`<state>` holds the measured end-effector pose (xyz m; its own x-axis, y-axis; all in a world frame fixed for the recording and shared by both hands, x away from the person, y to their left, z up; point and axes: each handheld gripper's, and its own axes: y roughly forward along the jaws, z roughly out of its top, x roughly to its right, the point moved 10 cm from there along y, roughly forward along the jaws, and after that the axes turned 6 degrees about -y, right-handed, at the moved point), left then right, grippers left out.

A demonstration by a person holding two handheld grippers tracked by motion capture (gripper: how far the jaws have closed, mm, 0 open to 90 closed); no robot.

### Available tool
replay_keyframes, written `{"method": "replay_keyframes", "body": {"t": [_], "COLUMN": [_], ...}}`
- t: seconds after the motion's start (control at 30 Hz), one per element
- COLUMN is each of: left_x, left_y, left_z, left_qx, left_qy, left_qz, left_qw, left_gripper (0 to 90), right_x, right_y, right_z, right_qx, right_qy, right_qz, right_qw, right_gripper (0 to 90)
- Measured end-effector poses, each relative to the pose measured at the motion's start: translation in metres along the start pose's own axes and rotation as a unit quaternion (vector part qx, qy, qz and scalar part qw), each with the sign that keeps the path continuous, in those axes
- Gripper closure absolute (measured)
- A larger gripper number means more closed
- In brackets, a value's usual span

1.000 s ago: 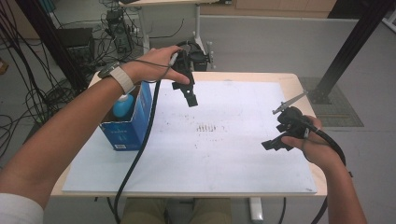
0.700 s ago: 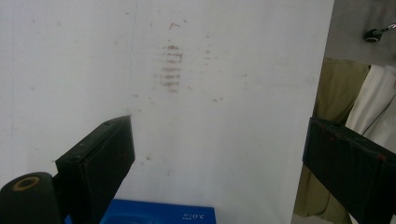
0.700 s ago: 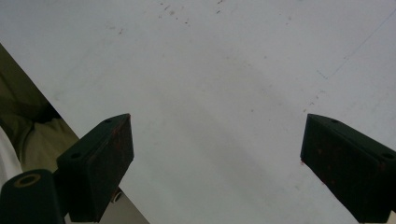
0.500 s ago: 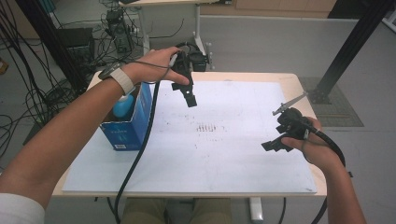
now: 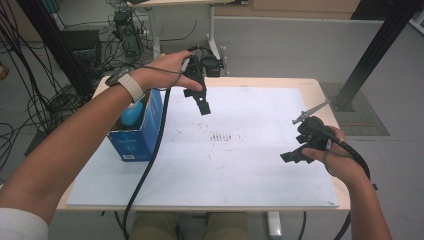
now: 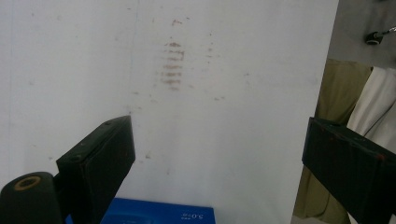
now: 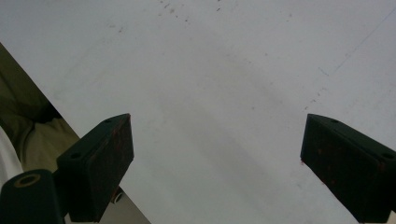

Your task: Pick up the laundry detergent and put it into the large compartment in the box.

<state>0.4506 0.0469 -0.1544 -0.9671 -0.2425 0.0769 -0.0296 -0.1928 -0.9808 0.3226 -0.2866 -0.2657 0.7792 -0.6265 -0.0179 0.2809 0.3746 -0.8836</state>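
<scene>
Left gripper (image 5: 200, 102): I am holding it in the air over the far left part of the white mat (image 5: 260, 165), just beside the blue box (image 5: 137, 132). I think I am keeping it high so that it can go down into the box from above.

Left jaws: they are standing wide apart with nothing between them; in the left gripper view I am seeing only the mat and an edge of the box (image 6: 154, 215) under them.

Right gripper (image 5: 295, 155): I am resting it low over the right side of the mat, well apart from the box. I judge it is waiting there so that it is not blocking the left arm.

Right jaws: they are also open wide and holding nothing; the right gripper view is showing bare mat (image 7: 224, 93) between them.

Blue box: it is standing upright at the left edge of the mat, with the top open. A light blue rounded thing (image 5: 132, 114) is sitting inside; what it is exactly, I cannot tell.

Brown marks (image 5: 222, 137): small stains are lying in the middle of the mat, between my two grippers.

Next step, as I judge: the left gripper is preparing to reach into the box, and the wall of the box could get in the way of a jaw.
</scene>
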Motion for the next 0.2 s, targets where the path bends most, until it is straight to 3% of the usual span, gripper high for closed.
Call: {"method": "replay_keyframes", "body": {"t": [0.2], "left_x": [0.0004], "left_y": [-0.0003], "left_z": [-0.0002], "left_qx": [-0.001], "left_qy": [-0.004], "left_qz": [0.003], "left_qw": [1.0], "left_gripper": [9.8], "right_x": [-0.0001], "right_y": [-0.0012], "right_z": [-0.0025], "right_qx": [0.002], "right_qy": [0.003], "right_qz": [-0.002], "right_qw": [1.0], "right_gripper": [9.4]}}
